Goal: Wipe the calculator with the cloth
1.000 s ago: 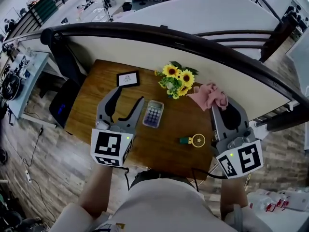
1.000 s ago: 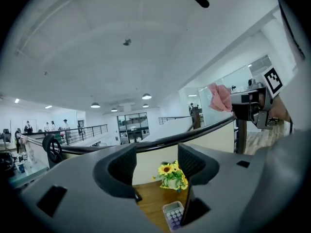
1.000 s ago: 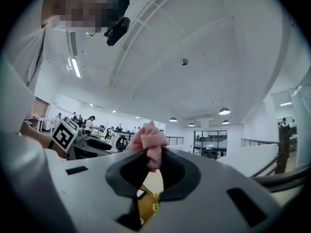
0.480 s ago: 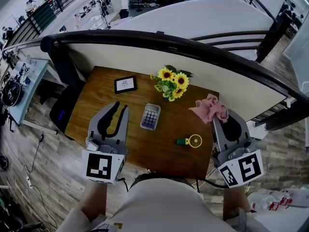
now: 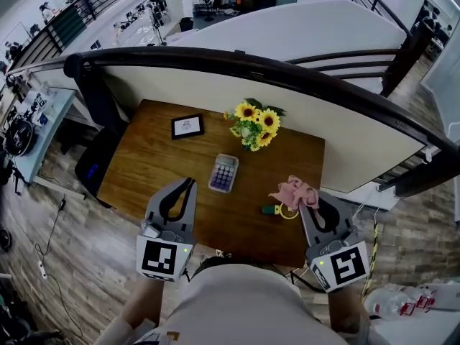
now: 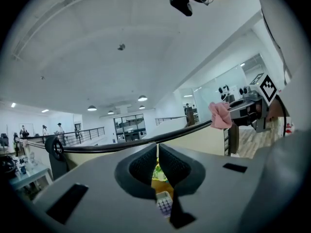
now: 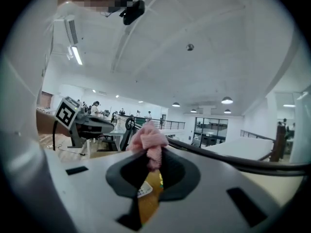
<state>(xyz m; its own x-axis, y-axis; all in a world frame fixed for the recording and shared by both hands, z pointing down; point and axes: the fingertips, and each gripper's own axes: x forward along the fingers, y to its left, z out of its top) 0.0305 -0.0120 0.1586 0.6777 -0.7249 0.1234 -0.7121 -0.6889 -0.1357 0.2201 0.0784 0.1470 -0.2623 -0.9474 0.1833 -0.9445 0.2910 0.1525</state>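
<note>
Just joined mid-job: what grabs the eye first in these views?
The pink cloth bunched in the right gripper's fingers, held over the wooden table's near right edge. Next, the sunflower bouquet at the far edge, with the calculator lying untouched just in front of it.

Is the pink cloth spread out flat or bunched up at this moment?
Bunched up: the cloth is a crumpled wad pinched in the fingers of the right gripper, not laid flat.

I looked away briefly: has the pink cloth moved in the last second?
Yes. The cloth, pinched in the right tool, came from beside the sunflowers toward the near edge of the table.
</note>
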